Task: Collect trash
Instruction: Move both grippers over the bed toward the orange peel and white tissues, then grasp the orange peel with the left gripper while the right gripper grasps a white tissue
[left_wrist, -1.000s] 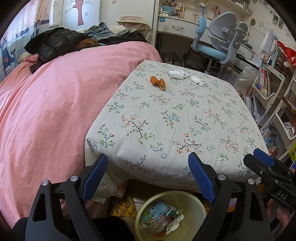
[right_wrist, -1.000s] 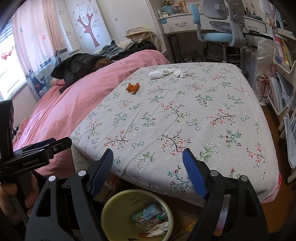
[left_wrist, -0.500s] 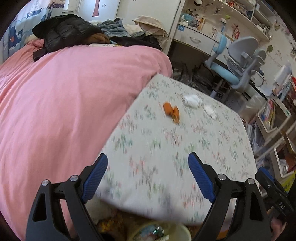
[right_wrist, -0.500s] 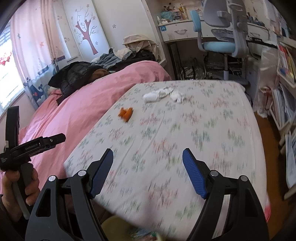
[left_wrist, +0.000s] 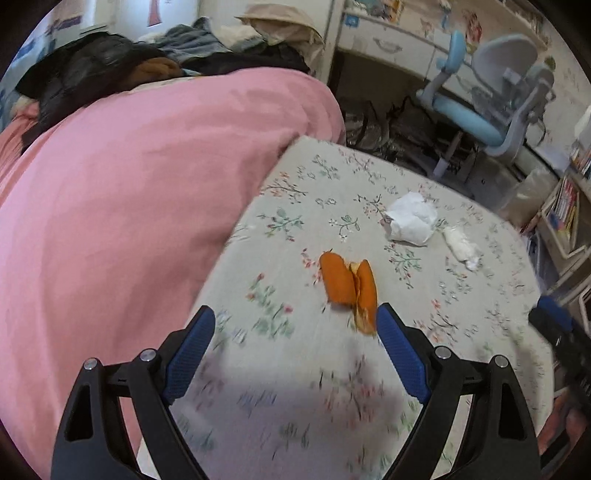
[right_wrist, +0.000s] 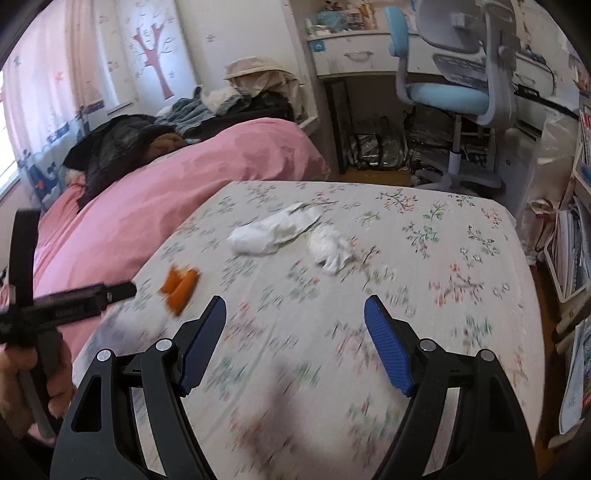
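Orange peel (left_wrist: 349, 286) lies on the floral tablecloth (left_wrist: 295, 369), just ahead of my open, empty left gripper (left_wrist: 295, 332) and close to its right fingertip. Two crumpled white tissues (left_wrist: 412, 219) (left_wrist: 461, 247) lie farther back. In the right wrist view the peel (right_wrist: 179, 286) is ahead to the left, and the tissues (right_wrist: 273, 232) (right_wrist: 332, 249) lie ahead of my open, empty right gripper (right_wrist: 295, 321), which hovers over the table. The left gripper (right_wrist: 92, 295) shows at that view's left edge.
A pink duvet (left_wrist: 129, 221) on the bed borders the table's left side. A blue desk chair (right_wrist: 454, 92) and desk stand behind the table. Shelves with books (left_wrist: 565, 206) stand to the right.
Both grippers have moved forward over the table toward the trash. The yellow bin under the table's near edge has left view. The peel is now close to the left gripper.
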